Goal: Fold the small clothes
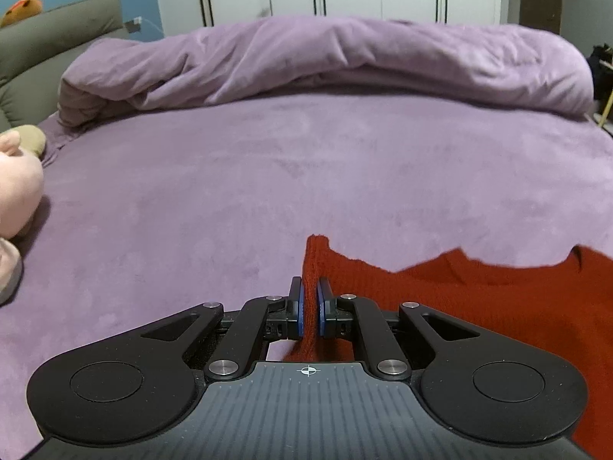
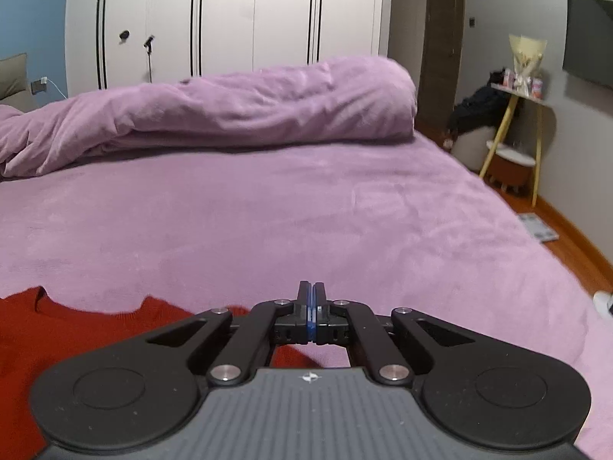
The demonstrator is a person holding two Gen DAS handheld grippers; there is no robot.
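Item: red knitted garment, small, lying on the purple bed cover at the near edge of the bed, spread toward my right.

Handling, as I judge it: soft, limp, light; a loose knit that will stretch and sag if I lift it by one point. Not slippery, not fragile. Best taken at edges or corners, both sides at once, so the fold stays square.

My left gripper: nearly closed, pads pinching a ribbed edge of the garment that stands up between them.

My right gripper: closed tight, pads meeting, nothing between them that I can see; the red cloth lies to its left and partly under it.

Also present: rolled purple duvet, pink soft toy, white wardrobe.
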